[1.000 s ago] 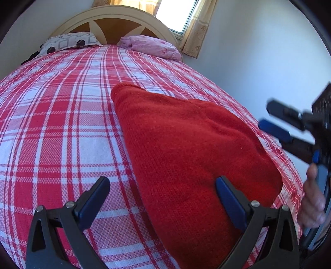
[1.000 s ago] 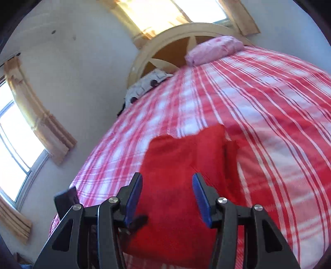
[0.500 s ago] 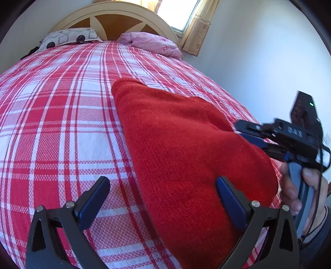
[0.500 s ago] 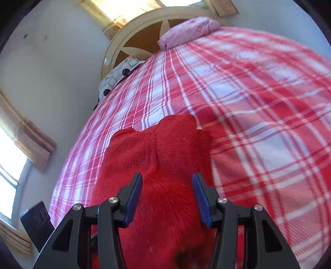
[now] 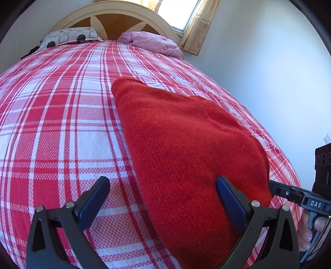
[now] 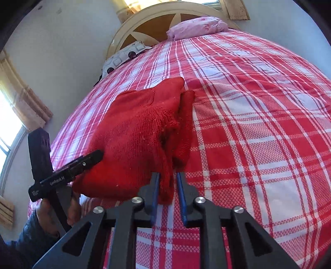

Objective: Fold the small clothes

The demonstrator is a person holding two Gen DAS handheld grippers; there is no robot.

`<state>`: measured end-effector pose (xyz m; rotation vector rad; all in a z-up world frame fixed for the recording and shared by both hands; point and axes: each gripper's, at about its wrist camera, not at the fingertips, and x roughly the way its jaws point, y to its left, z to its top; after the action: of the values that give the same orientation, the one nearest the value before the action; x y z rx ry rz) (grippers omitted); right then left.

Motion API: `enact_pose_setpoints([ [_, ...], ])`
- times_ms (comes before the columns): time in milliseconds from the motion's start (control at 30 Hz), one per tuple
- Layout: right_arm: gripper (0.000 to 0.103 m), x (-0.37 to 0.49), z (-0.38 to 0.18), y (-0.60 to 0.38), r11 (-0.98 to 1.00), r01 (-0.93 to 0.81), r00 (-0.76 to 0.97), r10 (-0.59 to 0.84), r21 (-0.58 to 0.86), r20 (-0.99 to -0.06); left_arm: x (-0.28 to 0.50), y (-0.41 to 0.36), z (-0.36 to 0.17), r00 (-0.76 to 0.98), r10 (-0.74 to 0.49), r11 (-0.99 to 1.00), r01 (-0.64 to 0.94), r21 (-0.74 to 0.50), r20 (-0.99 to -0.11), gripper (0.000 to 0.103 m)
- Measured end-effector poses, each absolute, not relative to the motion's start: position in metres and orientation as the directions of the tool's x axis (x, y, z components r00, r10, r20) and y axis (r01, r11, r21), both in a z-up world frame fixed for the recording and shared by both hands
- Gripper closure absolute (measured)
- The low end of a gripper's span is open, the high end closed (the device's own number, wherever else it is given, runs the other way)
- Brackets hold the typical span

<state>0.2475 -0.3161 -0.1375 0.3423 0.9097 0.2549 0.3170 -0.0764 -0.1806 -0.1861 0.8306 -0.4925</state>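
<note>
A red knit garment (image 5: 186,149) lies folded on the red-and-white checked bed (image 5: 51,124). My left gripper (image 5: 161,198) hovers open over its near edge. The right fingertip is above the cloth and the left one above the bedspread. In the right wrist view my right gripper (image 6: 167,186) has its jaws closing on a hanging corner of the garment (image 6: 140,132), and the cloth sits pinched between the blue pads (image 6: 155,186). The left gripper (image 6: 91,158) shows there at the garment's left side, held by a hand (image 6: 53,209). The right gripper's tip (image 5: 277,189) touches the garment's right edge.
A wooden headboard (image 5: 115,18) stands at the bed's far end, with a patterned pillow (image 5: 68,38) and a pink pillow (image 5: 153,42) in front of it. A white wall (image 5: 258,72) runs along the bed's right side. Curtained windows (image 6: 18,103) are on the left.
The right gripper came down to the garment's near right corner and its jaws closed from wide apart to a narrow pinch on the cloth. The left gripper stayed where it was.
</note>
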Motion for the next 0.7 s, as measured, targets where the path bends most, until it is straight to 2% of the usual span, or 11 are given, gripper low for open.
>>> enact_pose_setpoints([
  [267, 0.097, 0.238, -0.138, -0.313, 0.919, -0.050, 0.573, 0.346, 0.391, -0.742, 0.312, -0.074, -0.178, 0.572, -0.502, 0.864, 0.365, -0.346, -0.649, 0.000],
  [367, 0.097, 0.243, -0.153, -0.318, 0.919, -0.021, 0.547, 0.339, 0.393, -0.765, 0.313, -0.079, -0.179, 0.561, -0.495, 0.866, 0.377, -0.327, -0.664, 0.000],
  [533, 0.096, 0.247, -0.145, -0.317, 0.911, -0.050, 0.548, 0.367, 0.408, -0.752, 0.313, -0.076, -0.178, 0.569, -0.490, 0.869, 0.378, -0.319, -0.660, 0.000],
  [567, 0.095, 0.247, -0.142, -0.316, 0.915, -0.057, 0.550, 0.363, 0.399, -0.752, 0.313, -0.077, -0.178, 0.569, -0.491, 0.868, 0.378, -0.320, -0.660, 0.000],
  [633, 0.079, 0.246, -0.130, -0.318, 0.931, -0.054, 0.582, 0.324, 0.362, -0.746, 0.312, -0.076, -0.178, 0.570, -0.494, 0.867, 0.379, -0.323, -0.657, 0.000],
  [667, 0.066, 0.245, -0.121, -0.320, 0.937, -0.052, 0.615, 0.302, 0.345, -0.728, 0.312, -0.076, -0.178, 0.570, -0.495, 0.866, 0.380, -0.324, -0.656, 0.000],
  [700, 0.063, 0.246, -0.111, -0.320, 0.941, -0.051, 0.648, 0.285, 0.333, -0.706, 0.312, -0.076, -0.178, 0.571, -0.496, 0.866, 0.380, -0.324, -0.655, 0.000],
])
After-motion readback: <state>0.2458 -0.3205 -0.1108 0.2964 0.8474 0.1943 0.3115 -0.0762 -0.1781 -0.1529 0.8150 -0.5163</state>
